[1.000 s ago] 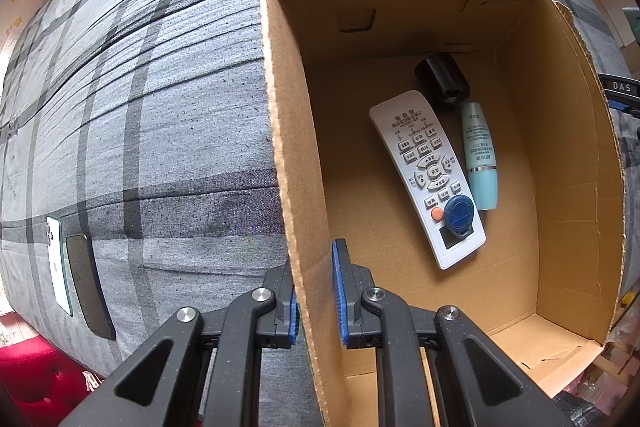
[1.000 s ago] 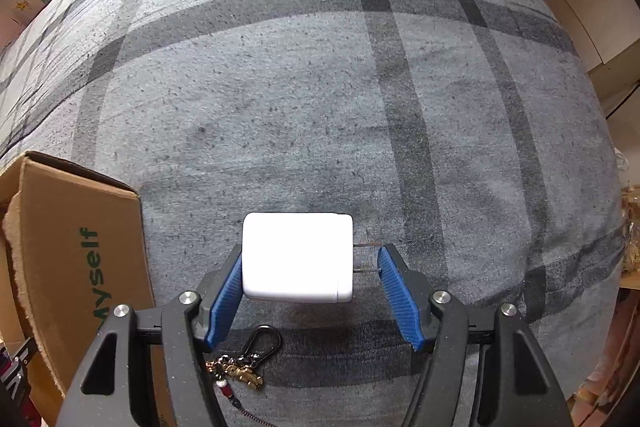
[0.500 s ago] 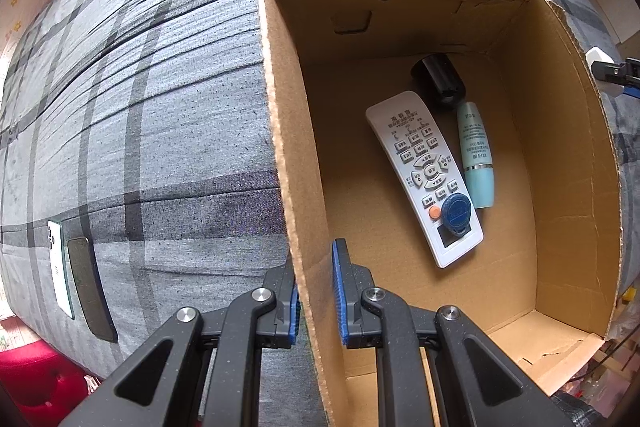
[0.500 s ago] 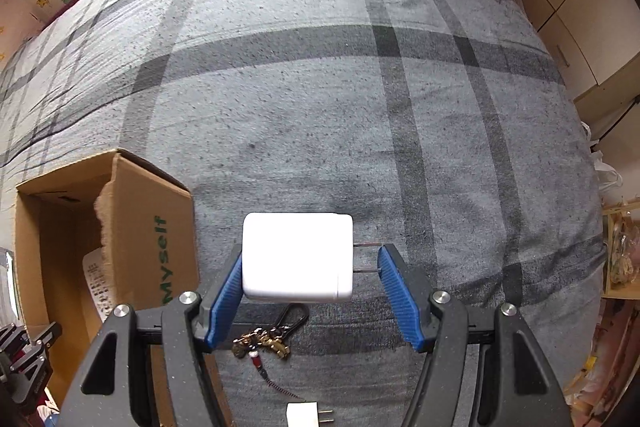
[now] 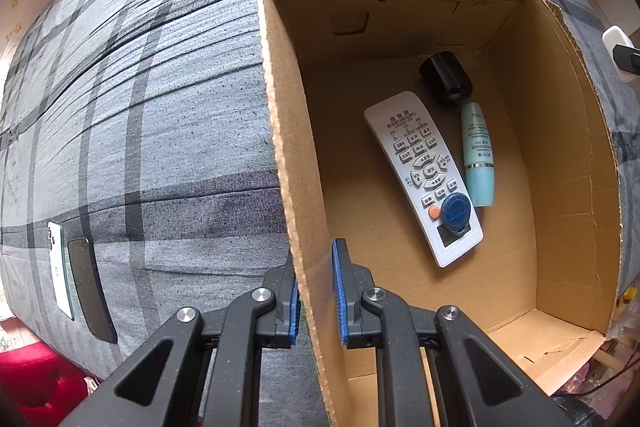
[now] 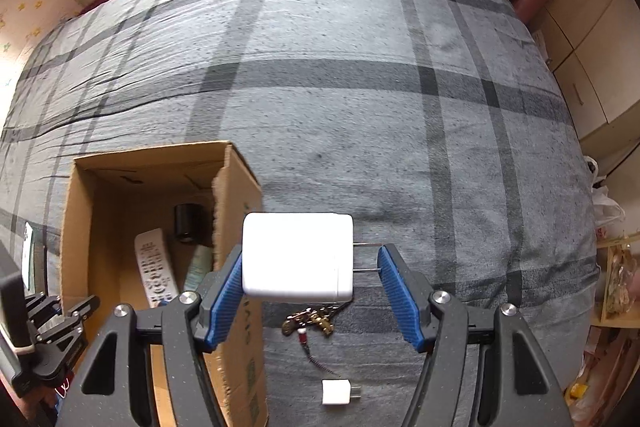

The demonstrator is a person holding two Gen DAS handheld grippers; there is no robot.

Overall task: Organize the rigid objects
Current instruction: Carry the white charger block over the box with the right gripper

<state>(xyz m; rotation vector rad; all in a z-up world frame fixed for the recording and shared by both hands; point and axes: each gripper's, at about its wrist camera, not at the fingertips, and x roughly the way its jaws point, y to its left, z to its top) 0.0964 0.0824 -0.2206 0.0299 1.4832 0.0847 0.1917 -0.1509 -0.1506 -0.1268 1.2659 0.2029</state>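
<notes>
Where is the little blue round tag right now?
In the left wrist view the blue round tag lies inside the cardboard box, on the lower end of the white remote, beside the pale blue tube.

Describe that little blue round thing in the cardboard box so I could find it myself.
Look into the open cardboard box on the grey checked bedspread. A white remote control lies on its floor beside a pale blue tube. The blue round tag rests on the remote's lower end, next to its orange button.

Bright, even daylight; soft shadows inside the box (image 5: 560, 155); blown-out white on the charger (image 6: 298, 257); heavy fisheye bending at edges.
</notes>
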